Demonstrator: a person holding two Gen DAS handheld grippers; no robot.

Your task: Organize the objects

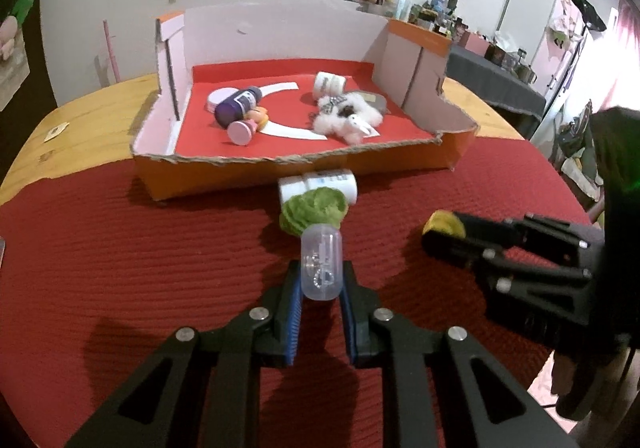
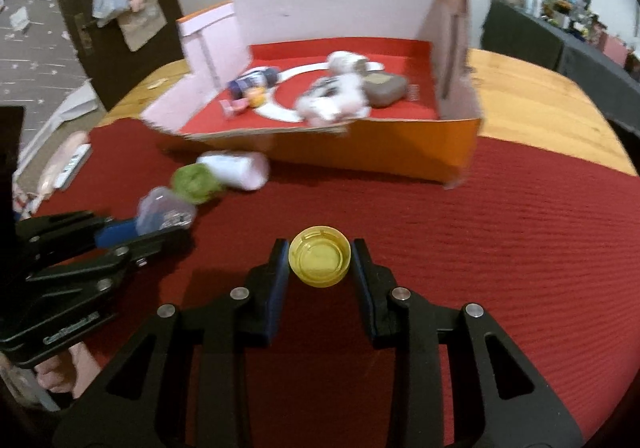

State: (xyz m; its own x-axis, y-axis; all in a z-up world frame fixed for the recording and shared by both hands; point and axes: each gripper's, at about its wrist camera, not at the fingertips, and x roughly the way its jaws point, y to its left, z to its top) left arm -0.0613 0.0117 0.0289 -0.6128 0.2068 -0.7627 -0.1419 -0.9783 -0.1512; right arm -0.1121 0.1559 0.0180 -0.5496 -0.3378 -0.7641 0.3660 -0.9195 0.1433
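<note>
My left gripper (image 1: pixel 321 280) pinches a clear, rounded capsule (image 1: pixel 321 263) with small bits inside, low over the red mat (image 1: pixel 120 248), just before a green ball (image 1: pixel 313 210). My right gripper (image 2: pixel 320 262) clamps a yellow translucent cap (image 2: pixel 320 261), hollow side up, before the box (image 2: pixel 400 144).

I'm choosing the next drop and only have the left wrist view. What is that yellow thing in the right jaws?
Observer: A shallow yellow cap, open side facing the wrist camera, pinched by its rim in the right gripper.
Operator: What is the grey bit behind the white plush in the box?
Observer: A rounded grey case, lying flat on the red floor against the plush.
</note>
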